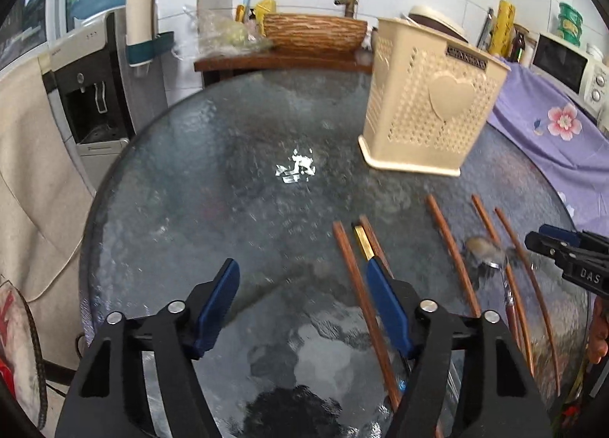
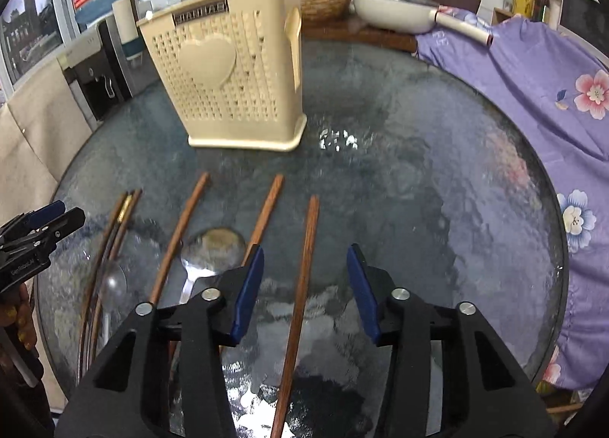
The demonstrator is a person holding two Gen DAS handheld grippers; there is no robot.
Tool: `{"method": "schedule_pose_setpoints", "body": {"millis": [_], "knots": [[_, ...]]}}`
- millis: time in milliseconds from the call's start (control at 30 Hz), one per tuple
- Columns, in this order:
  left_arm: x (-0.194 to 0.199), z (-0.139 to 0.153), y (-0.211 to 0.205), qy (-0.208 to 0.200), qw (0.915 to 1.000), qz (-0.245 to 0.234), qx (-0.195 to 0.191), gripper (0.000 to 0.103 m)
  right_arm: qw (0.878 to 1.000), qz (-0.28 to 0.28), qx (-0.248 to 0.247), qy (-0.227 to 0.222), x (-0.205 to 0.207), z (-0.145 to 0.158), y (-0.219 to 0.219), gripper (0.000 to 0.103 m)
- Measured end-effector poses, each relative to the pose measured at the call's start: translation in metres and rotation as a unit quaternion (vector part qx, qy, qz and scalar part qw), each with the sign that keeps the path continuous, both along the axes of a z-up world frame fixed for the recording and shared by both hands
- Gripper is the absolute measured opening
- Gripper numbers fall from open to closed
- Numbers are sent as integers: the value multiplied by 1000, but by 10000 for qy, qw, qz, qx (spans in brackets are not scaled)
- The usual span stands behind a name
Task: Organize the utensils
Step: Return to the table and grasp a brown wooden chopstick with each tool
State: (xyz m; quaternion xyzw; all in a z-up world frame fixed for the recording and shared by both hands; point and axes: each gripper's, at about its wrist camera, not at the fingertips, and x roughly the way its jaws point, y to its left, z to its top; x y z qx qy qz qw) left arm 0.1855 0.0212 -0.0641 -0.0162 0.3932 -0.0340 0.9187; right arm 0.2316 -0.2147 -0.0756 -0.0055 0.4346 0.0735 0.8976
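A cream perforated utensil holder [image 1: 430,103] with a heart on its side stands upright on the round glass table [image 1: 213,179]; it also shows in the right wrist view [image 2: 228,72]. Several brown wooden chopsticks [image 2: 179,236] lie side by side in front of it, with a metal spoon [image 2: 213,247] among them. My left gripper [image 1: 302,282] is open and empty, just left of a chopstick [image 1: 361,305] and a gold-tipped one [image 1: 363,244]. My right gripper [image 2: 306,266] is open and empty, its fingers on either side of one chopstick [image 2: 300,293] below it.
A purple floral cloth [image 2: 533,88] covers the right side past the table edge. A white pan [image 2: 396,10] and a wooden basin [image 1: 316,31] sit on a shelf behind. A water dispenser [image 1: 87,95] stands at the left.
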Motion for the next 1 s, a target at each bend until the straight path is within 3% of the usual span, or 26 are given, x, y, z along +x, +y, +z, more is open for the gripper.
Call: {"method": "schedule_pose_setpoints", "body": {"millis": [200,1000], "knots": [[-2,-7,-13,131,9997,-187,73,57,9997,-49,-197,168,2,-7,6,31],[20,-17,-36,453,9967,-405,533,30,9986,5,-290,445,14,-14,16,19]]}}
